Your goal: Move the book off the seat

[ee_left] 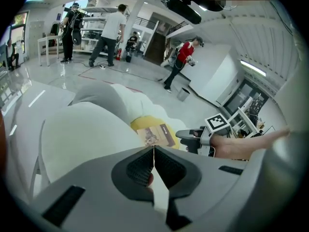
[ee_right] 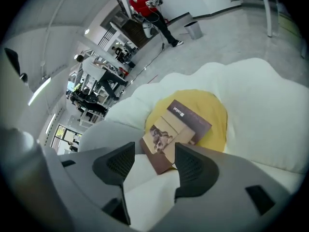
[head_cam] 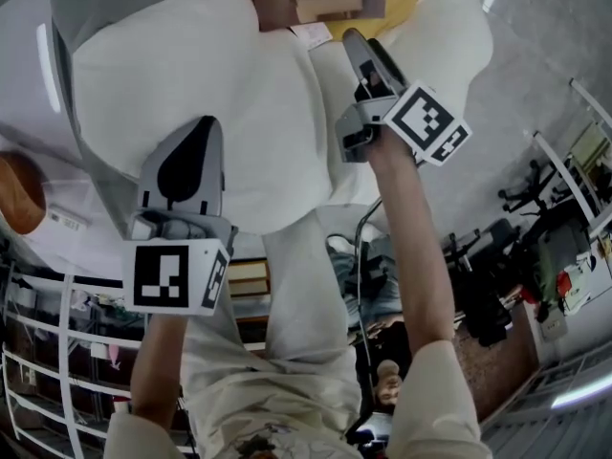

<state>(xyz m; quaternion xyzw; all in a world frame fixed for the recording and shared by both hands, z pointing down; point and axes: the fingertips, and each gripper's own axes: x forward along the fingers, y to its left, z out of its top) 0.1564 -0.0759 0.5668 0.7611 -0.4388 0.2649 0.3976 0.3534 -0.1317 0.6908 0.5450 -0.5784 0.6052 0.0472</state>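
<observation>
Book [ee_right: 176,129]: brown, picture cover, lying flat on yellow cushion [ee_right: 215,112] of white padded seat [head_cam: 220,103]; near corner past the cushion's edge, over white padding.
Right gripper [ee_right: 154,153]: released, jaws apart, nothing held, just short of the book's near corner.
Left gripper [ee_left: 153,151]: clenched on nothing, jaws together, over the seat's white padding, well apart from the book.

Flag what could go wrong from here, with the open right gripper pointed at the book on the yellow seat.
1. The book lies flat on the soft yellow cushion; the right gripper, jaws apart, may pinch only its near corner and drop it.
2. The left gripper is shut and off to the side, so nothing would steady a slipping book.
</observation>
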